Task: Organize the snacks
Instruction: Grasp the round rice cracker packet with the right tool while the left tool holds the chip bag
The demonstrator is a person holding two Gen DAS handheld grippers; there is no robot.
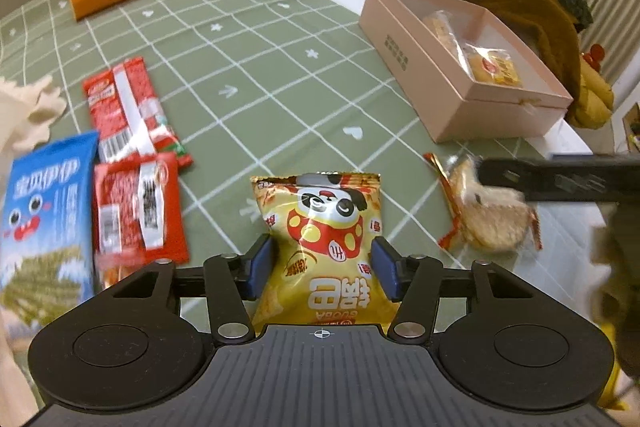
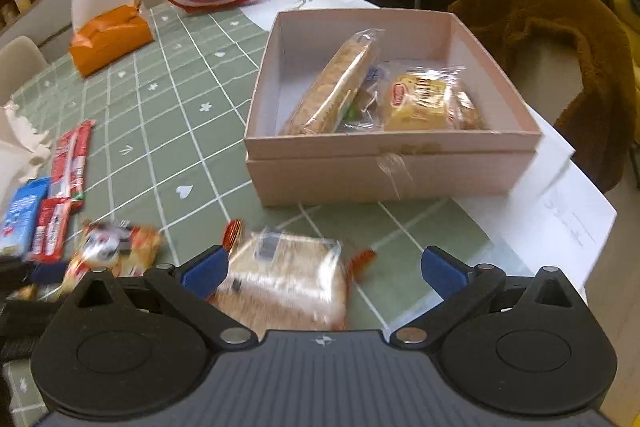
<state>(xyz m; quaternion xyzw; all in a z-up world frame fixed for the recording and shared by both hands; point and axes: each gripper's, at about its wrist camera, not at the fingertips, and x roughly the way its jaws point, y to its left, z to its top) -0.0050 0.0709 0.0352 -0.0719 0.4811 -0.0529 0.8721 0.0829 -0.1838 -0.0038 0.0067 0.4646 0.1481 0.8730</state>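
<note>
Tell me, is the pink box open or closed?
Open. The pink box has no lid on top, and you can see a cracker pack and a yellow snack lying inside.

The lower end of the yellow panda snack bag point(image 1: 320, 247) is hidden behind the left gripper point(image 1: 322, 267) body, below its blue fingers point(image 1: 260, 263). Far left of those fingers, the blue snack packet point(image 1: 44, 219) is blurred and cut off by the frame edge. Between the right gripper point(image 2: 324, 269) fingers, the clear-wrapped pastry point(image 2: 284, 279) is smeared by motion, its label unreadable, its near edge hidden. Printing on the pink box point(image 2: 384, 175) ahead is too small to read.
</note>
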